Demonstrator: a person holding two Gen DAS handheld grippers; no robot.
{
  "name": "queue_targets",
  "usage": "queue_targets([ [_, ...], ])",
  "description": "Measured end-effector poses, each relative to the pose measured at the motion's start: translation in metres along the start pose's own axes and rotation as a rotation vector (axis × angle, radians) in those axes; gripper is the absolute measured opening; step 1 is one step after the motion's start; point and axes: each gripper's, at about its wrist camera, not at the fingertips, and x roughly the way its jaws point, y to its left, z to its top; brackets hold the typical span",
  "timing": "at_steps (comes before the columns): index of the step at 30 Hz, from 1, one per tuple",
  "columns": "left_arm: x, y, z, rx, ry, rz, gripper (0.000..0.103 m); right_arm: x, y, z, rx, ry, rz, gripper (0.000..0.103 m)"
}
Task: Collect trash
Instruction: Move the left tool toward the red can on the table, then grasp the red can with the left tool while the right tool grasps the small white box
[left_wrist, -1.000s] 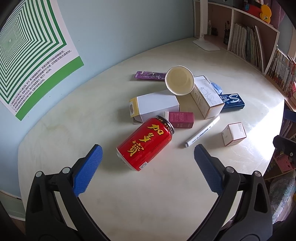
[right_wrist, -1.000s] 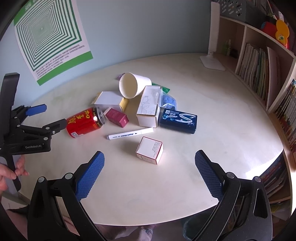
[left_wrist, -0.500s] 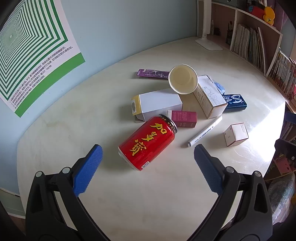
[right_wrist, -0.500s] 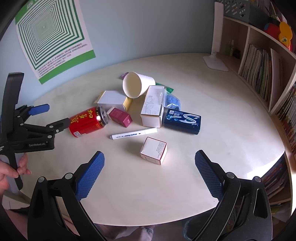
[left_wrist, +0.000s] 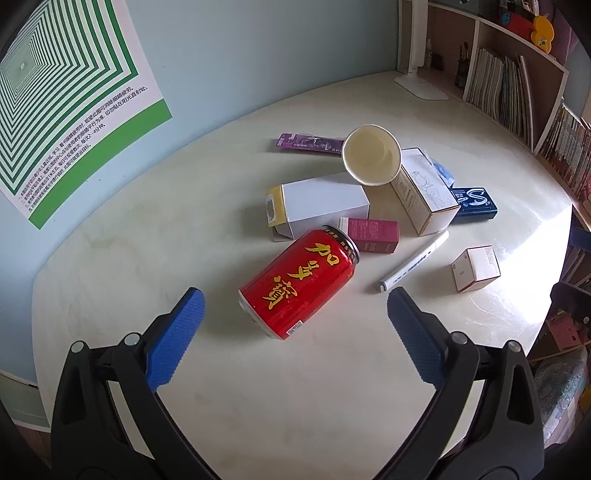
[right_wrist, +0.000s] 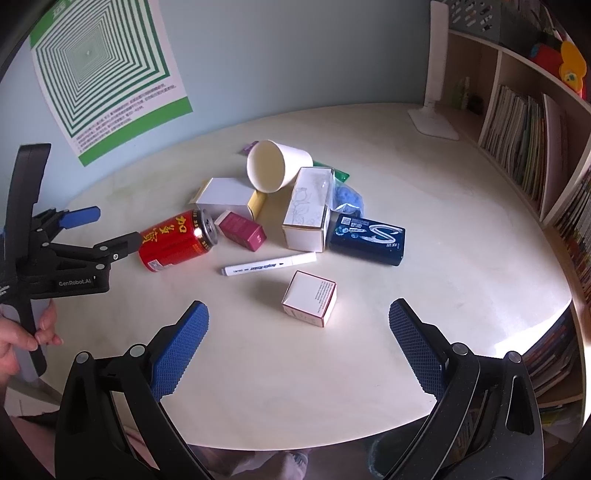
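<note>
Red and lying on its side, the can sits at the near edge of the litter on the counter. The left gripper lines up on it, jaws spread wide and empty, presumably to straddle it. The right gripper hangs released above a small white box.

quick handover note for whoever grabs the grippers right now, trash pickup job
Left gripper: open, empty, lined up on the red can lying on its side.
Right gripper: open, empty, above the small white box.
Still on the table: paper cup, marker, maroon box, two long white boxes, blue gum pack, wrappers.
Done: nothing collected.
Left: everything; can looks like the first grab. No bin in view.
</note>
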Motion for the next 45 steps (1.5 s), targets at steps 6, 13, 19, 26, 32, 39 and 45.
queue_targets([
  [6, 0.000, 0.001, 0.000, 0.000, 0.001, -0.001, 0.097, 0.001, 0.001, -0.001, -0.001, 0.006, 0.004, 0.097],
  [13, 0.002, 0.000, -0.001, 0.004, 0.003, 0.000, 0.097, 0.002, 0.000, -0.001, -0.003, 0.008, 0.008, 0.097],
  [19, 0.003, 0.000, -0.002, 0.007, 0.005, 0.002, 0.097, 0.004, 0.000, -0.001, -0.004, 0.017, 0.011, 0.097],
  [26, 0.008, 0.003, -0.003, 0.013, 0.018, 0.006, 0.097, 0.010, -0.001, -0.002, -0.005, 0.029, 0.016, 0.097],
  [32, 0.018, 0.006, -0.002, 0.024, 0.037, -0.001, 0.097, 0.020, -0.003, -0.003, -0.003, 0.050, 0.014, 0.097],
  [39, 0.036, 0.007, 0.001, 0.063, 0.070, -0.003, 0.096, 0.037, -0.006, -0.002, 0.011, 0.084, 0.019, 0.097],
  [45, 0.056, 0.011, 0.004, 0.090, 0.101, -0.024, 0.096, 0.058, -0.011, -0.002, 0.044, 0.126, 0.026, 0.097],
])
